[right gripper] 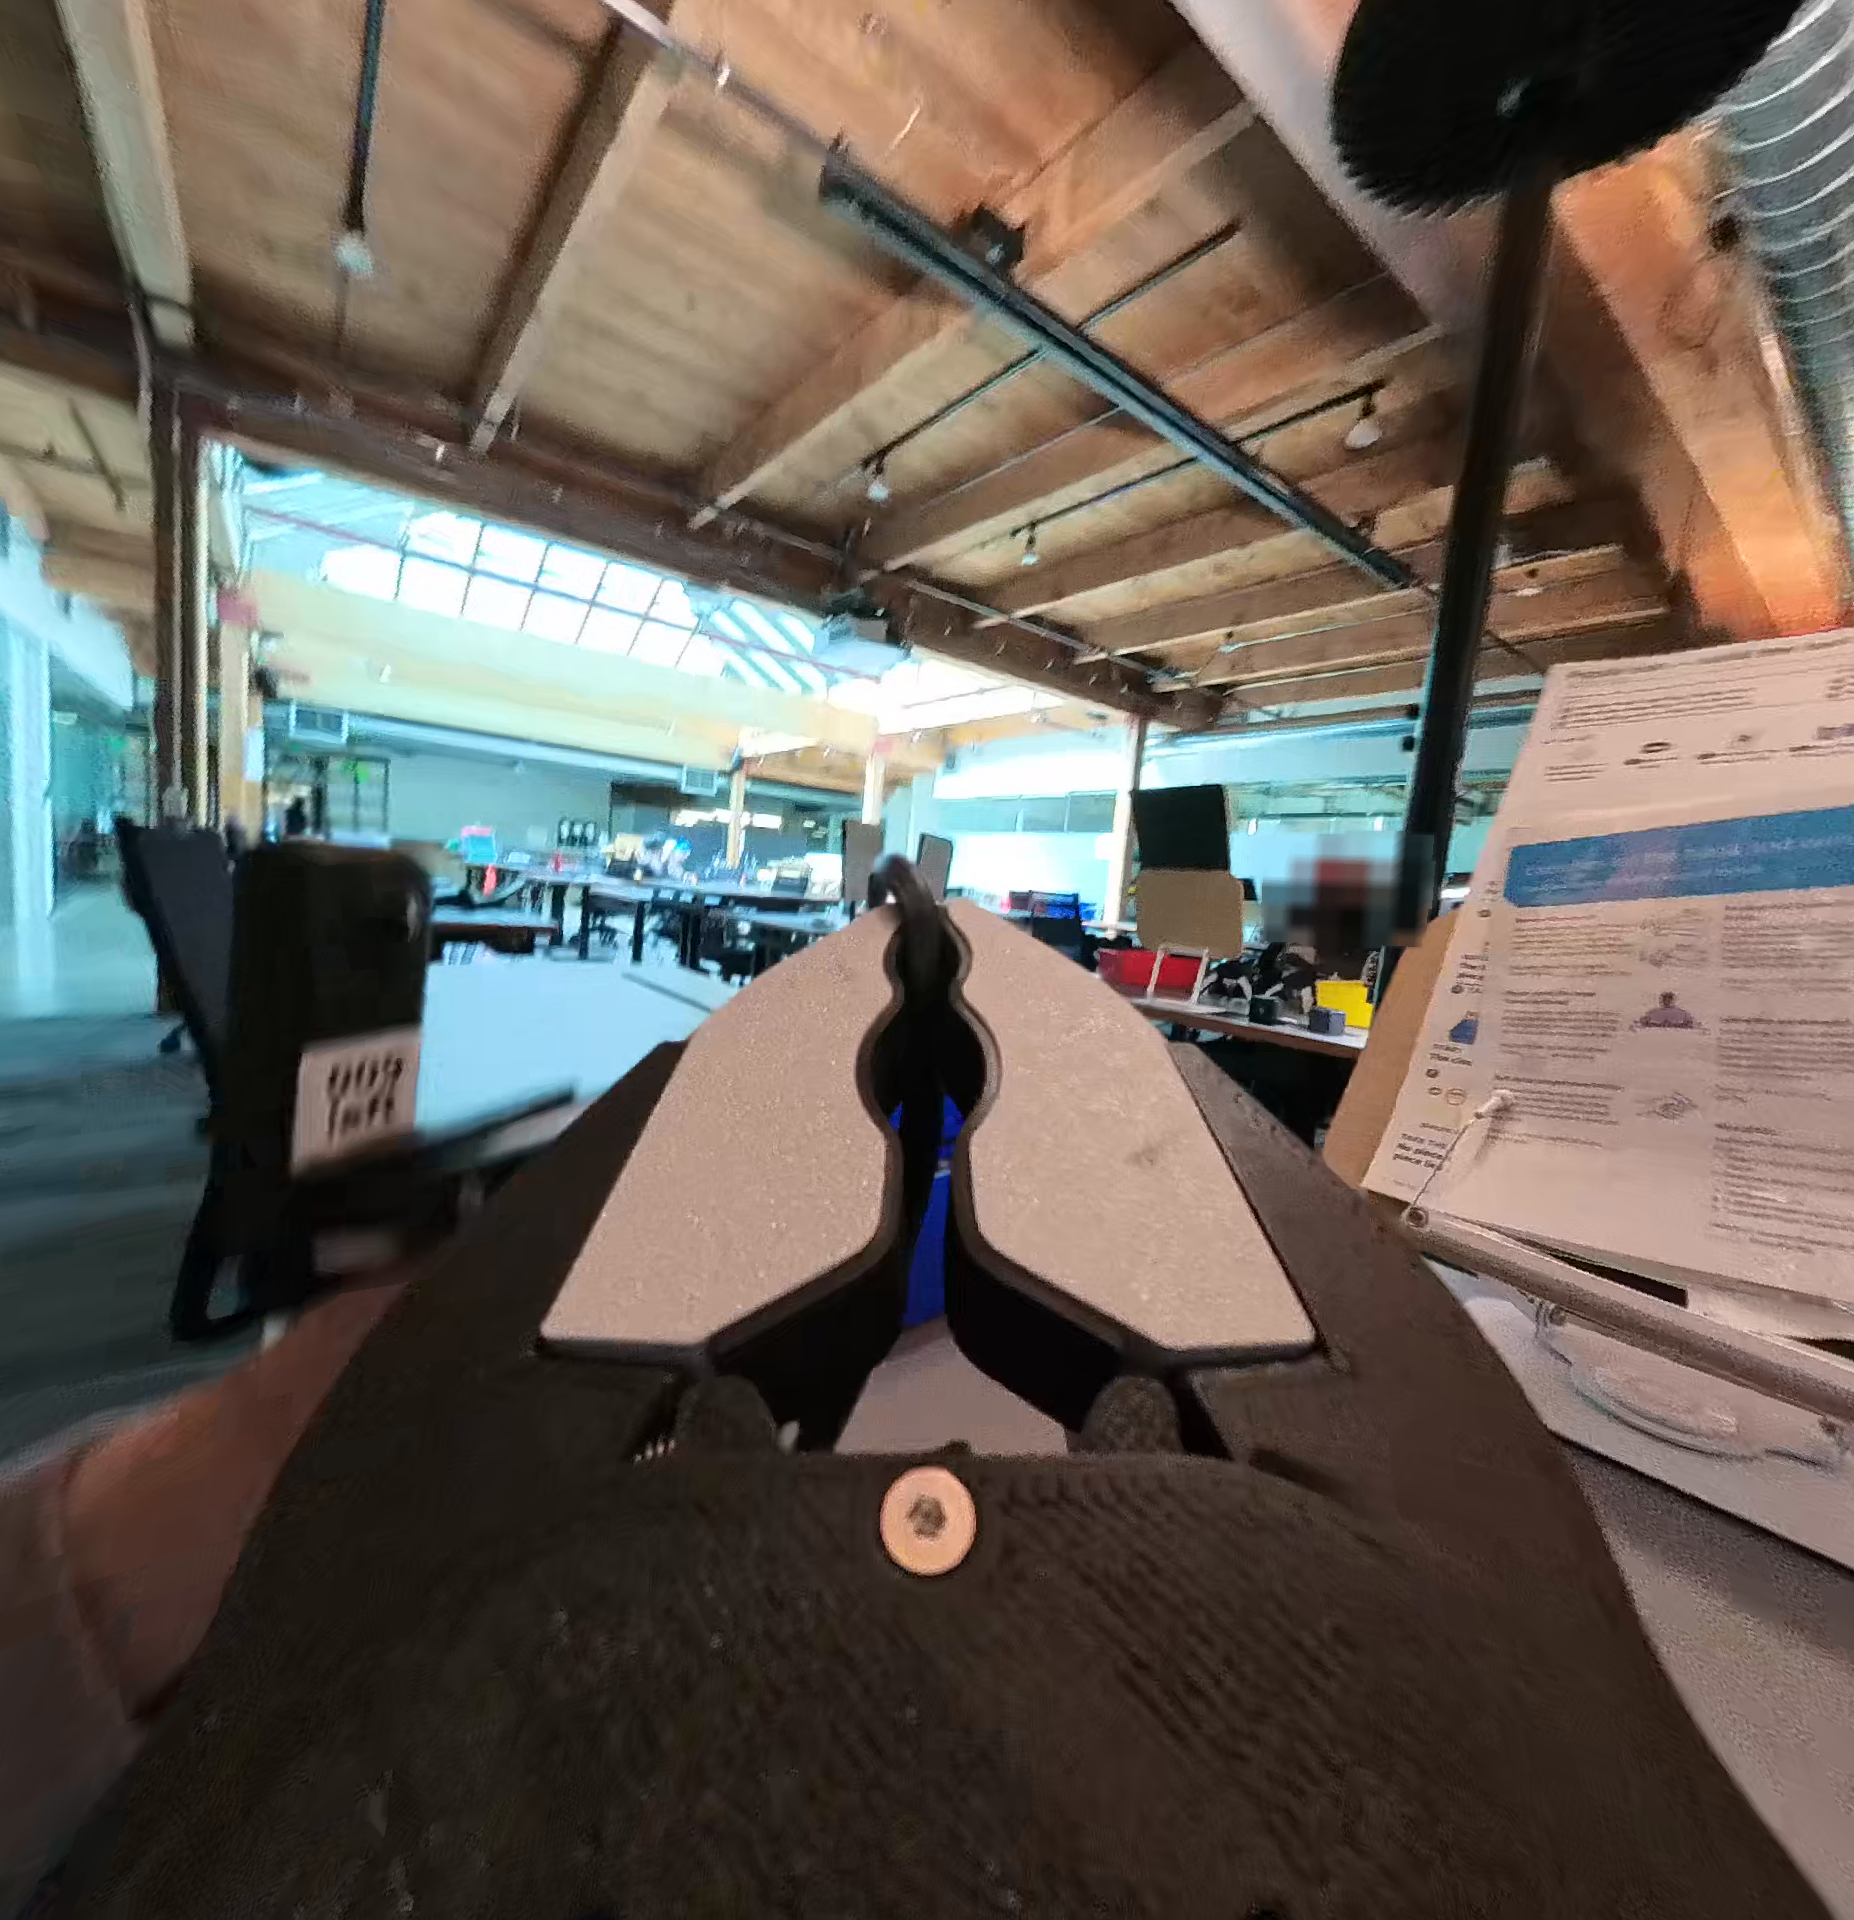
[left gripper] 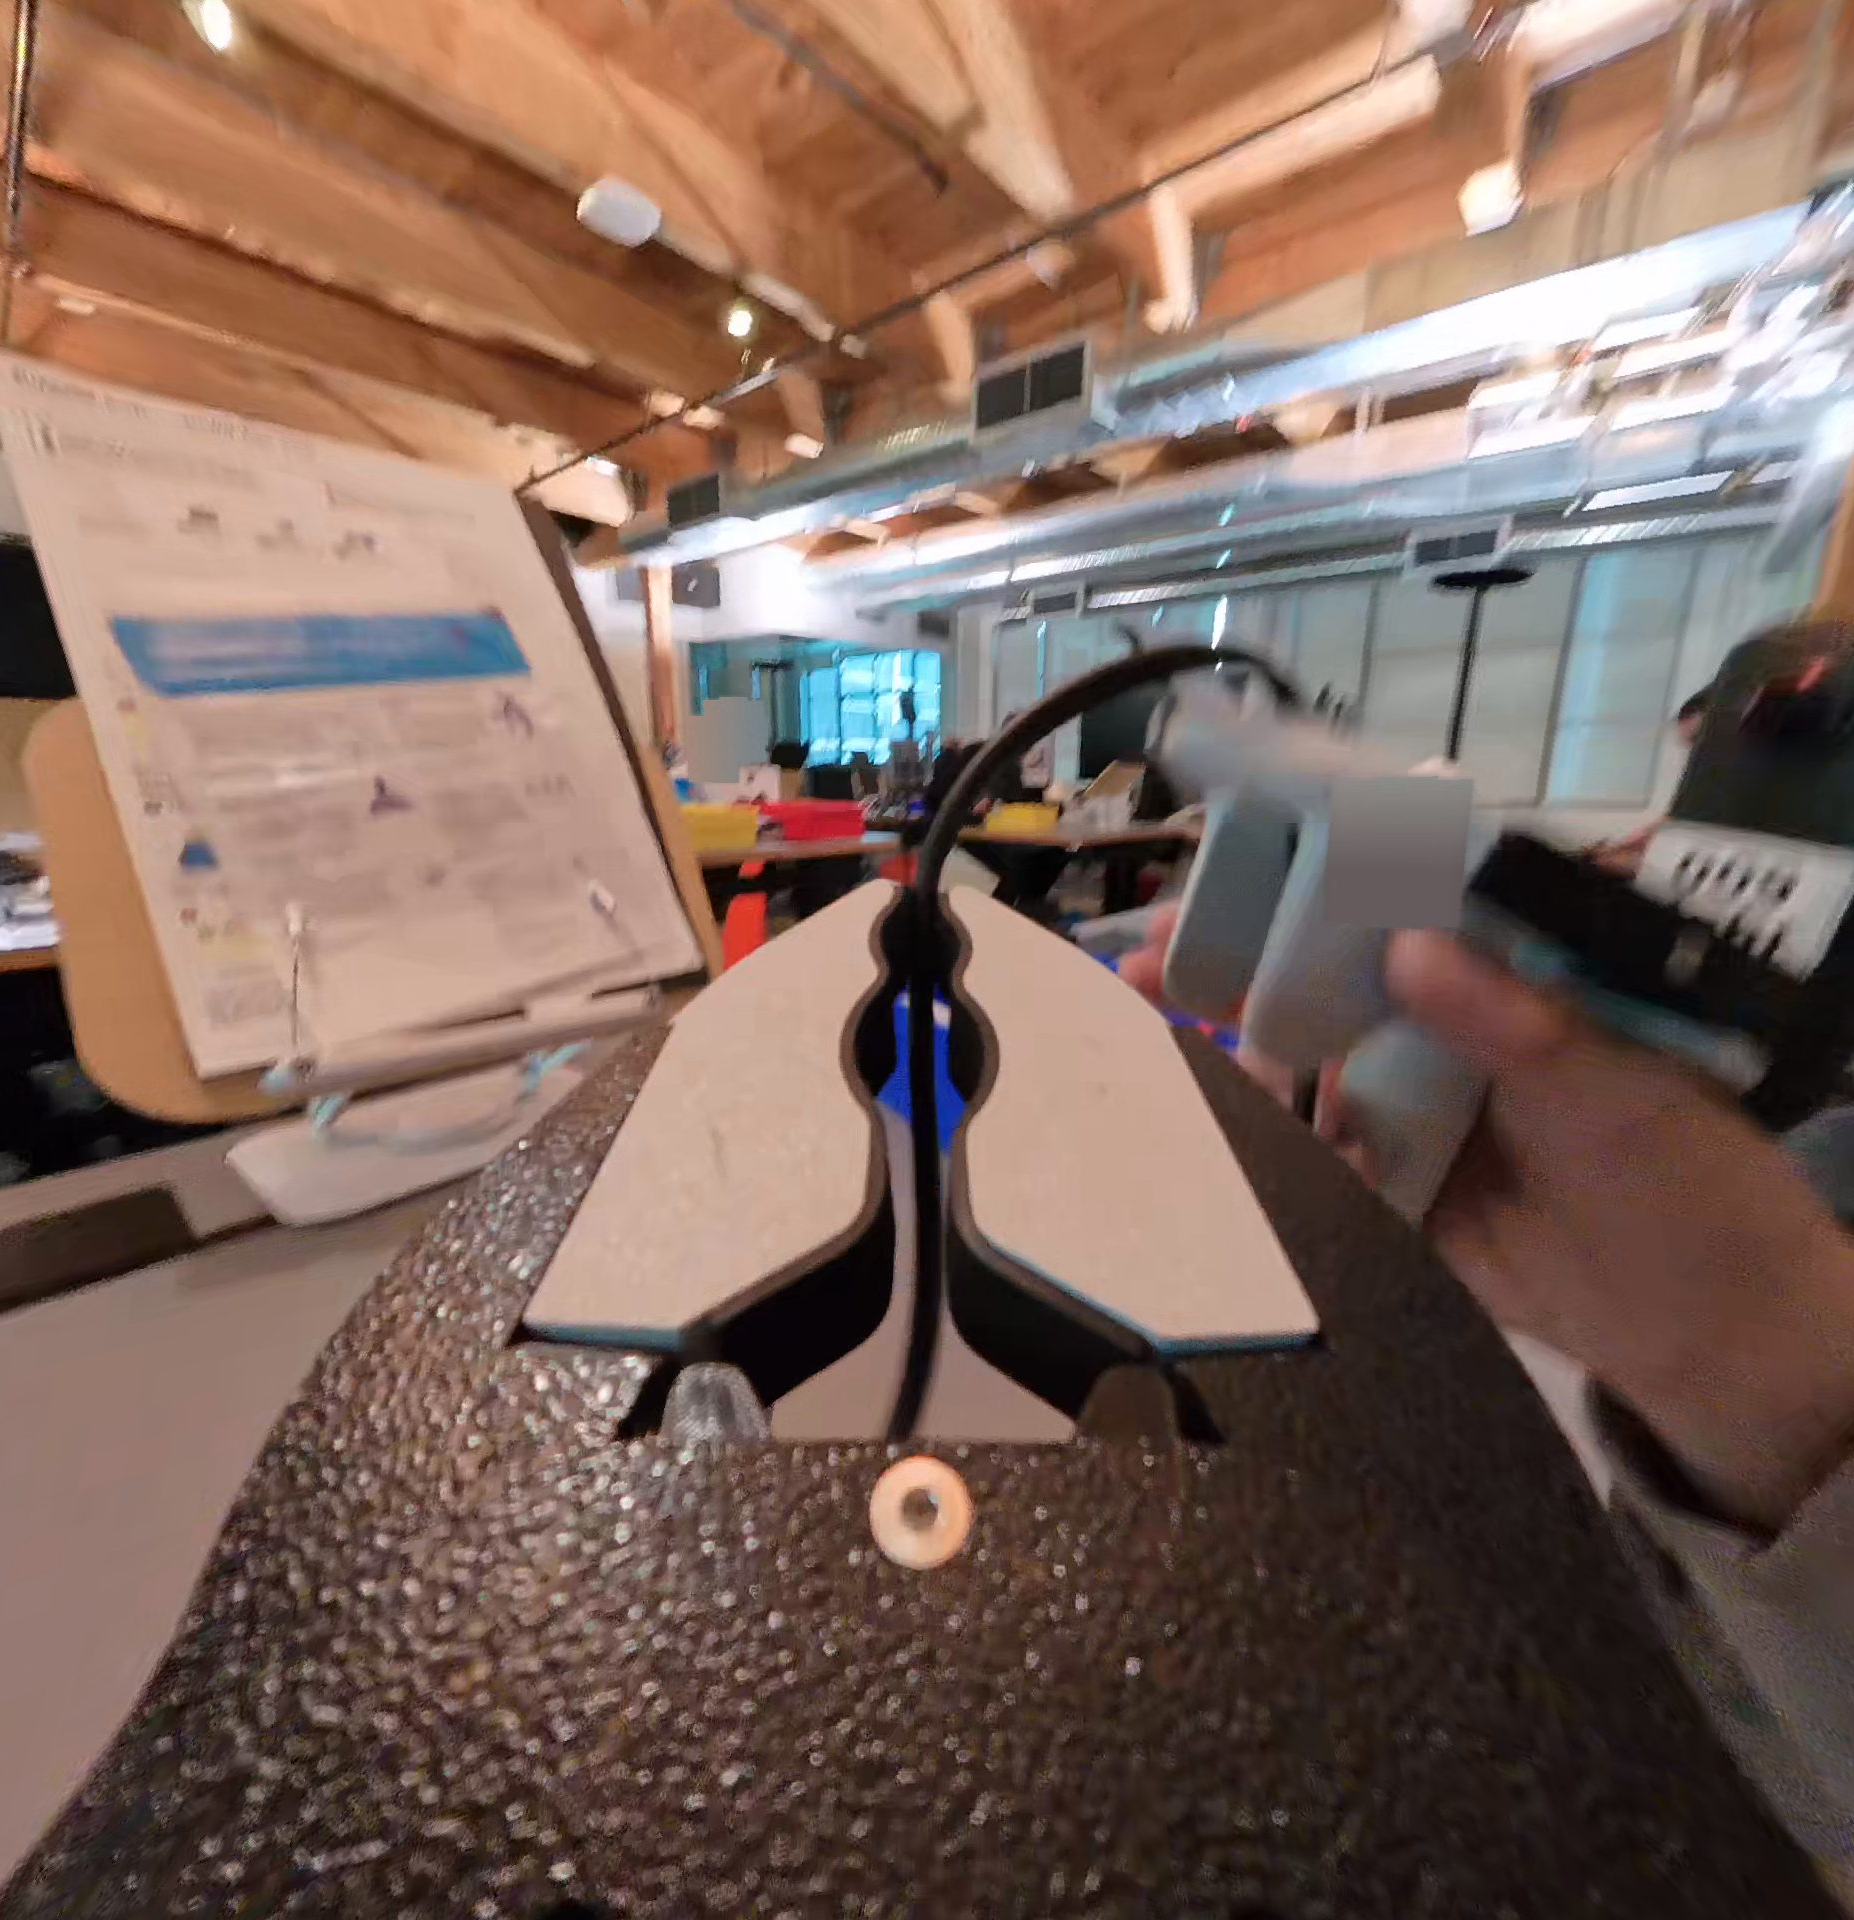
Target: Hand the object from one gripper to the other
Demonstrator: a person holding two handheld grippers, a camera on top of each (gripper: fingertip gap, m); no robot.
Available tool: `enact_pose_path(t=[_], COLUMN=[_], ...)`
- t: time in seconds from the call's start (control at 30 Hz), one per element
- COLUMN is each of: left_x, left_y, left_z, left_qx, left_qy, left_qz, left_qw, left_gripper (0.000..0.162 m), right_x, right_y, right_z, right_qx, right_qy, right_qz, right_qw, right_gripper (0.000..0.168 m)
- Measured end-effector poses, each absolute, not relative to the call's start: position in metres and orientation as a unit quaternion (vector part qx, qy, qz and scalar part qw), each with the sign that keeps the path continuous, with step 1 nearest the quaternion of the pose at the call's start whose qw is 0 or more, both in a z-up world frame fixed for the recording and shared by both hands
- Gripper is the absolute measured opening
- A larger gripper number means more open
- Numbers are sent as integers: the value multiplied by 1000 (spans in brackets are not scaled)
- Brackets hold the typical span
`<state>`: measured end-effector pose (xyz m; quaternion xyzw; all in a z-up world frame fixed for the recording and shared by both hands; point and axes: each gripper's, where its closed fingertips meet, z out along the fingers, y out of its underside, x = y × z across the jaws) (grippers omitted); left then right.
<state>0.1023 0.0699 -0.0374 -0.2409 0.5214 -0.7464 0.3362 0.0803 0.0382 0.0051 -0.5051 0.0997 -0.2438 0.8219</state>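
A thin black cable (left gripper: 928, 1091) runs lengthwise between my left gripper's (left gripper: 921, 896) shut fingers. It leaves the tips and arcs up and right toward my right gripper (left gripper: 1318, 883), which shows blurred and grey in a hand. In the right wrist view, my right gripper (right gripper: 921, 912) is also shut on the black cable (right gripper: 918, 966), and a small loop of it sticks out past the tips. My left gripper (right gripper: 320, 1039) shows at the left of that view, dark and blurred, with a hand below it. Both grippers are raised above the table.
A stand with a printed sheet (left gripper: 331, 727) sits on the grey table (left gripper: 175, 1403) at the left; it also shows in the right wrist view (right gripper: 1681, 987). A black floor-lamp pole (right gripper: 1474, 520) rises beside it. A person (left gripper: 1785, 748) sits far right. Work tables with coloured bins lie behind. There is about 6 cm between the tips of the two grippers.
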Motion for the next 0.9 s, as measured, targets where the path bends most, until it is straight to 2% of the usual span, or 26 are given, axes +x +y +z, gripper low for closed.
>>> enact_pose_path(t=[0.03,0.07,0.2,0.33,0.4,0.47,0.5,0.67,0.8,0.9], left_x=[101,97,76,64,64,65,66,66,77,76], left_y=[66,62,43,17,3,-10,-14,-26,-22,-24], left_z=[-51,-60,-53,-62,-79,-104,-115,-142,-154,-162], left_qx=[-245,-243,-193,-152,-147,-162,-169,-168,-174,-167], left_qy=[529,535,546,604,644,696,717,756,764,776], left_qz=[-734,-726,-729,-717,-701,-668,-650,-607,-580,-571], left_qw=[348,357,366,314,270,207,185,177,222,207], left_gripper=[7,8,36,66,75,93,95,96,71,50], right_x=[79,76,64,64,67,67,67,71,69,66], right_y=[37,38,34,19,8,0,-5,-21,-14,-2], right_z=[8,10,21,32,36,39,41,46,45,41], right_qx=[-503,-509,-494,-487,-482,-475,-469,-448,-447,-459], right_qy=[102,95,88,92,99,104,108,123,118,105], right_qz=[-240,-234,-272,-367,-406,-414,-416,-440,-432,-424], right_qw=[824,823,821,787,770,769,772,769,774,774], right_gripper=[1,0,0,0,0,0,0,0,0,0])
